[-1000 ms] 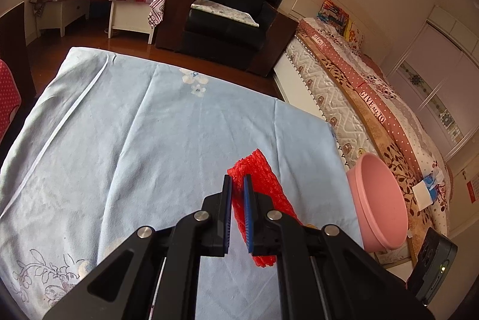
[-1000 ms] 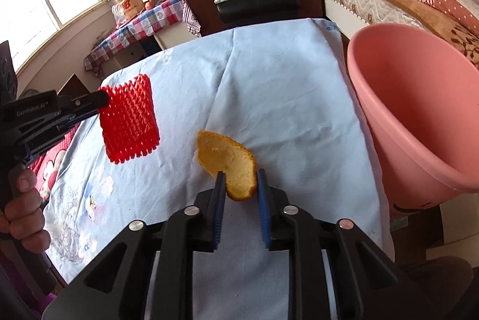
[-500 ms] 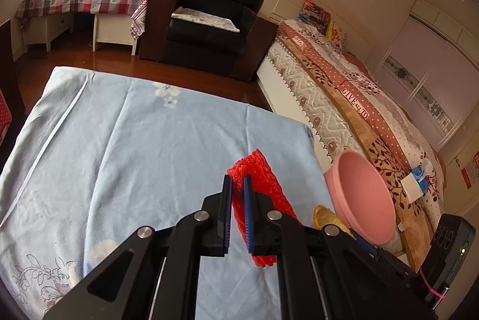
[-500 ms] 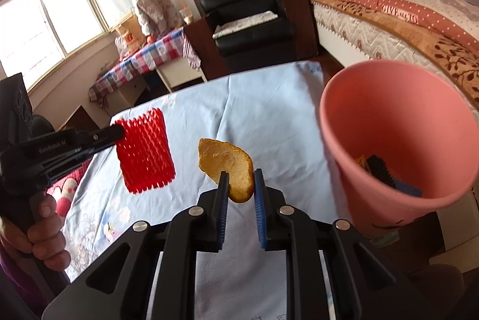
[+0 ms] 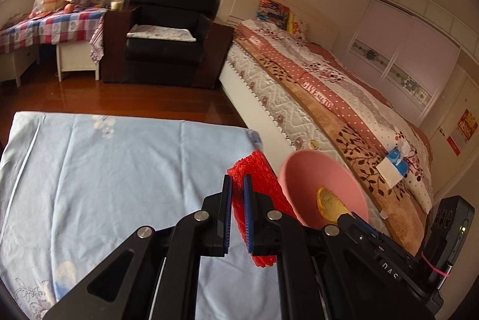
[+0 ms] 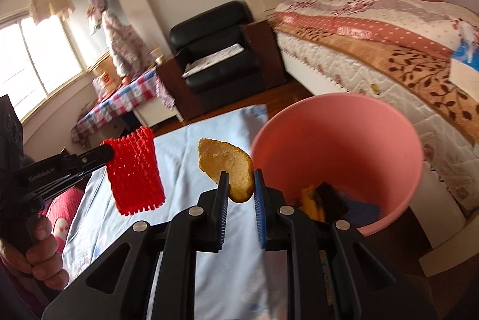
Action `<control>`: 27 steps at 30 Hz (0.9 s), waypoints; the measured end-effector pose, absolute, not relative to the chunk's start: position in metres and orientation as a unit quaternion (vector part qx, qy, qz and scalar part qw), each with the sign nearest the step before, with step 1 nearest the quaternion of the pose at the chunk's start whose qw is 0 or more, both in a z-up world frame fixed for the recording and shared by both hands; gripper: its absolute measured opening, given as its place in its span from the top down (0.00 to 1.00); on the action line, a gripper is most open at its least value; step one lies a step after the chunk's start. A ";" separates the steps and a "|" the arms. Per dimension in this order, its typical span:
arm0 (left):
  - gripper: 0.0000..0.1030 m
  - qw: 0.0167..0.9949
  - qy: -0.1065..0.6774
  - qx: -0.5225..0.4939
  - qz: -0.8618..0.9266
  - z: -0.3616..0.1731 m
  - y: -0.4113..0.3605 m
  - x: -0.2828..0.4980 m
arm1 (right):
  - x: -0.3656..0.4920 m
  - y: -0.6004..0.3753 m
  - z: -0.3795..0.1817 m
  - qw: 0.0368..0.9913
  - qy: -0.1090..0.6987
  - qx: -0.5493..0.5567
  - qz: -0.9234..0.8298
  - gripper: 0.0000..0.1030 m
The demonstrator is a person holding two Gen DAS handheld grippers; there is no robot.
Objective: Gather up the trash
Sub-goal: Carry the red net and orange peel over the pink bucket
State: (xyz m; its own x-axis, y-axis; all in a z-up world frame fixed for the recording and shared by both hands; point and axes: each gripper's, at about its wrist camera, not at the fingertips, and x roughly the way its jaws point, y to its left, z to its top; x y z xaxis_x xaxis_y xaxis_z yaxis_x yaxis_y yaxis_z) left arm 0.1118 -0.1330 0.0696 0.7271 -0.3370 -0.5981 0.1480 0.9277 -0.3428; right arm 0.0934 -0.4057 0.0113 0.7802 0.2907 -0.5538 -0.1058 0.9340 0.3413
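Two clamps: left tongs [image 5: 238, 185] pinch red foam net [image 5: 260, 188], right tongs [image 6: 241, 179] pinch curved orange peel [image 6: 226, 164]; only right view shows trash inside the smooth pink bin [image 6: 344, 122].

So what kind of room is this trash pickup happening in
Most likely a bedroom in a home. A made bed with a patterned quilt fills one side, a black armchair stands by it, and sliding wardrobe doors line the far wall.

The left gripper [image 5: 238, 184] squeezes a red net [image 5: 260, 170]. Beside it is a pink bucket [image 5: 302, 170], with an orange peel [image 5: 329, 203] showing over it.
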 end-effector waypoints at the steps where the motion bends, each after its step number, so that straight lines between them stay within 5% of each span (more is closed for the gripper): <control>1: 0.94 0.919 0.344 -0.133 -0.137 0.072 -0.140 0.114 | 0.094 -0.413 0.012 0.933 0.312 0.151 0.100 0.84; 27: 0.93 0.903 0.373 -0.046 -0.210 0.043 -0.297 0.159 | 0.100 -0.497 -0.014 0.925 0.319 0.206 0.018 0.84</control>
State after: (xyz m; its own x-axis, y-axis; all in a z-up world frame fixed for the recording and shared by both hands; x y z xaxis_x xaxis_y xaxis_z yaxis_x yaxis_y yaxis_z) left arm 0.1588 -0.2966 0.0431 0.6333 -0.4127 -0.6547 0.3447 0.9078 -0.2389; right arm 0.0996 -0.4967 -0.0138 0.7952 0.1650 -0.5834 0.0983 0.9144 0.3926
